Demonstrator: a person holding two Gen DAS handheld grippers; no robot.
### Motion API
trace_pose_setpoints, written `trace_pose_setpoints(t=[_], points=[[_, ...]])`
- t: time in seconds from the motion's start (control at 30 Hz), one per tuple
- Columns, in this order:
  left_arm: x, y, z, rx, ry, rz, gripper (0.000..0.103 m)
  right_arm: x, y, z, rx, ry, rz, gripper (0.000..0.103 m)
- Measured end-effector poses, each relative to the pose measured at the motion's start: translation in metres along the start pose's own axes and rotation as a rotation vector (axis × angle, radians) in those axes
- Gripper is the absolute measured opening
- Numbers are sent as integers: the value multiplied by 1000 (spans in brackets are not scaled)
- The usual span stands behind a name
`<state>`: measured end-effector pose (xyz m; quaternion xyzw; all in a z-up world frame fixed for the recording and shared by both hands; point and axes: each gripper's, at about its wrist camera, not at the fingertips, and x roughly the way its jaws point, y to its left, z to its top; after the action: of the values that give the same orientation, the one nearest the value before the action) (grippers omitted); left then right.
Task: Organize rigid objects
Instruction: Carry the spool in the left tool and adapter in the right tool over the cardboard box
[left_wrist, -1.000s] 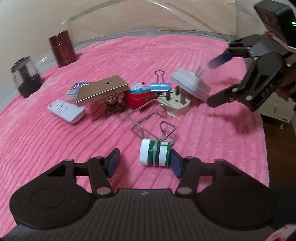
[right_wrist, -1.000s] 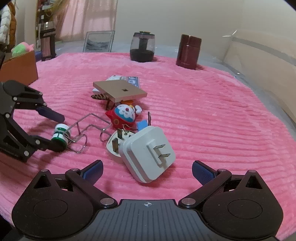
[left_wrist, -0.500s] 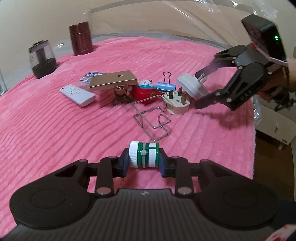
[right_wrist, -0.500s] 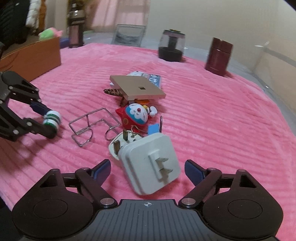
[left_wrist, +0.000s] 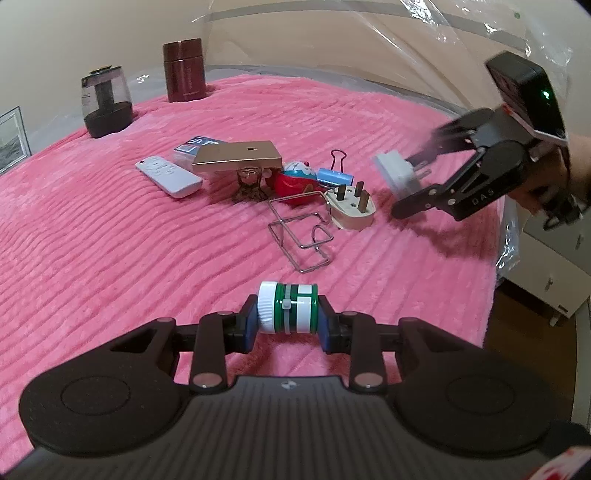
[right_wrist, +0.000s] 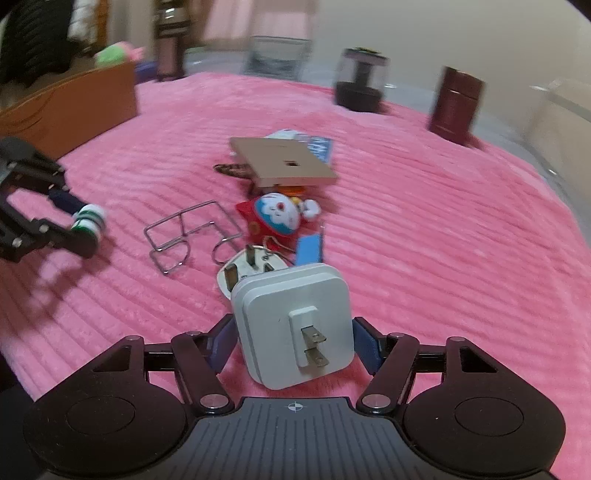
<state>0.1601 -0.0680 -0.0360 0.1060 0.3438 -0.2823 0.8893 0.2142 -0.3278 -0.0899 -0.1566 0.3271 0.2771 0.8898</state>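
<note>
My left gripper (left_wrist: 288, 325) is shut on a small green-and-white bottle (left_wrist: 288, 312), held sideways just above the pink blanket (left_wrist: 110, 258); the right wrist view shows that gripper (right_wrist: 79, 229) and the bottle (right_wrist: 88, 218) at far left. My right gripper (right_wrist: 293, 343) is closing its jaws on a white plug adapter (right_wrist: 295, 325), prongs facing the camera, both blue pads against its sides. From the left wrist view the adapter (left_wrist: 393, 173) sits between the right gripper (left_wrist: 404, 186) fingers, tilted off the blanket.
A pile lies mid-blanket: wire rack (left_wrist: 299, 236), white three-pin plug (left_wrist: 351, 208), cartoon toy (left_wrist: 295, 181), blue binder clip (left_wrist: 334, 173), gold box (left_wrist: 238, 157), remote (left_wrist: 168, 177). A dark red canister (left_wrist: 184, 70) and a grinder (left_wrist: 105, 101) stand at the back. The blanket's edge drops off at right.
The left gripper closed on the bottle and lifted it back from the wire rack. The right gripper's jaws narrowed onto the adapter, which turned upright off the three-pin plug.
</note>
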Motion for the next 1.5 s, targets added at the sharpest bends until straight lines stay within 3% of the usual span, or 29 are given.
trace_pose_setpoints(t=[0.17,0.33,0.53,0.9,1.13,1.23,1.5], points=[[-17,-4,2,-20,-15,10,27,-30,11,-1,72,-35,-30,63],[-53,1,7,-58,-57,34,27,-60,33,22,95,-80,4,63],[-122,29,8,-114,-100,116,27,-76,91,84,36,-173,156,63],[-265,128,-33,-176,-76,413,27,-25,251,218,-184,-247,455,63],[-299,211,-63,-164,43,504,27,12,346,282,-348,-203,509,63],[-299,236,-72,-150,81,488,27,48,377,302,-427,-134,493,63],[-275,273,-90,-115,178,444,27,124,421,306,-589,56,444,63]])
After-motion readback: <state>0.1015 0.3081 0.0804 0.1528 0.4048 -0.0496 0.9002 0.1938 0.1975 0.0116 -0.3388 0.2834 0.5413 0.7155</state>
